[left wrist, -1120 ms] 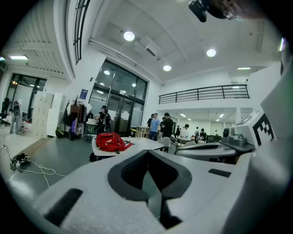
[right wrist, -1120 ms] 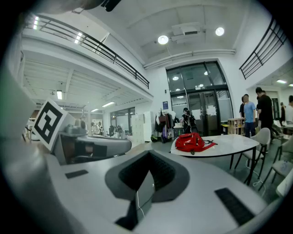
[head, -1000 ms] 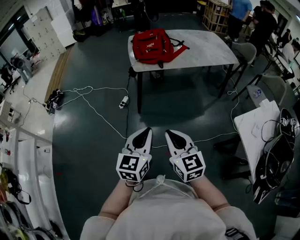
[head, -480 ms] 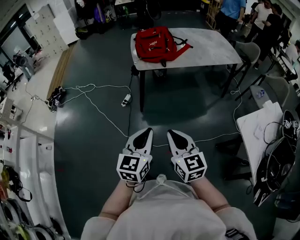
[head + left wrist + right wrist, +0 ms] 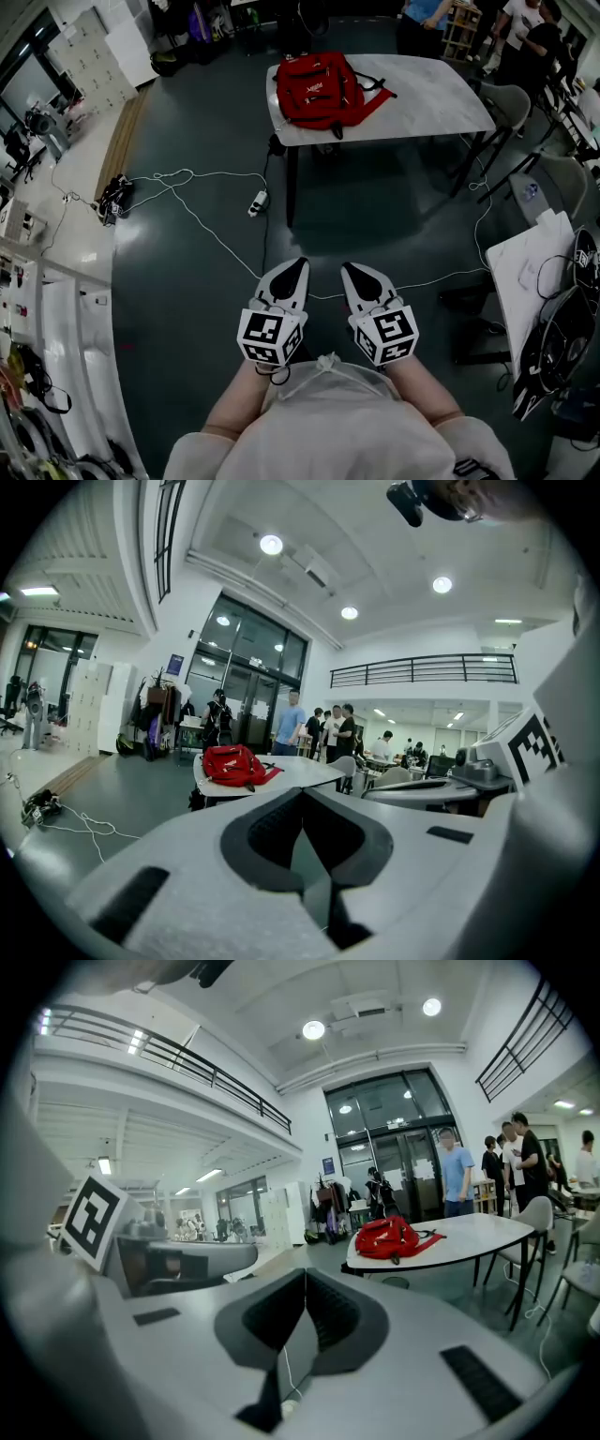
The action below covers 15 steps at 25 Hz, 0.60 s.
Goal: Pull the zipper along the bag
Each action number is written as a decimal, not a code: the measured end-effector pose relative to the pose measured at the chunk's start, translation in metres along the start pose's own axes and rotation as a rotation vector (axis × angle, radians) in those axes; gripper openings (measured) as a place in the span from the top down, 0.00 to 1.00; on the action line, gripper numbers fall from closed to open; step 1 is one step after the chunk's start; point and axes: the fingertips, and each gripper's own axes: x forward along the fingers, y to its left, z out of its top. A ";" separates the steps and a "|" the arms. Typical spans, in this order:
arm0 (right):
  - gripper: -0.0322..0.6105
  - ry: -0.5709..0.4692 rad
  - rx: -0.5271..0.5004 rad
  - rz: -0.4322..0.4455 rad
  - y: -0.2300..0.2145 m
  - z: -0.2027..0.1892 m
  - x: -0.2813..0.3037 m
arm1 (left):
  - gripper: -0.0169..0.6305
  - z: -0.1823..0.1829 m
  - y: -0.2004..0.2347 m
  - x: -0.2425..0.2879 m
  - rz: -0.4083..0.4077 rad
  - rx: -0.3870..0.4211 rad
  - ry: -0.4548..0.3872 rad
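Two grippers are held side by side low in the head view, close to the person's chest. The left gripper (image 5: 292,265) and the right gripper (image 5: 355,272) both have their jaws pressed together, with nothing between them. The red backpack (image 5: 317,89) lies on the left end of a pale table (image 5: 436,94), well ahead of both grippers across a dark floor (image 5: 375,220). Its straps trail to the right over the tabletop. A white cable (image 5: 192,216) runs over the floor near a power strip (image 5: 256,202) beside the table's leg.

In the left gripper view, the dark pads (image 5: 267,832) meet at their tips and hold nothing. The backpack shows far beyond them on the table, with people (image 5: 319,731) standing behind it.

In the right gripper view, the jaws are likewise closed tip to tip and empty. The backpack sits on the table up and right of them, well apart.
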 end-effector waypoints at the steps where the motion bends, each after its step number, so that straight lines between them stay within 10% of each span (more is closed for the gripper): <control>1: 0.91 0.001 0.002 -0.007 -0.002 0.002 0.009 | 0.94 0.002 0.008 0.005 -0.006 0.002 0.001; 15: 0.91 0.052 0.029 -0.126 -0.004 0.048 0.188 | 0.94 0.054 0.180 0.089 -0.113 -0.055 0.009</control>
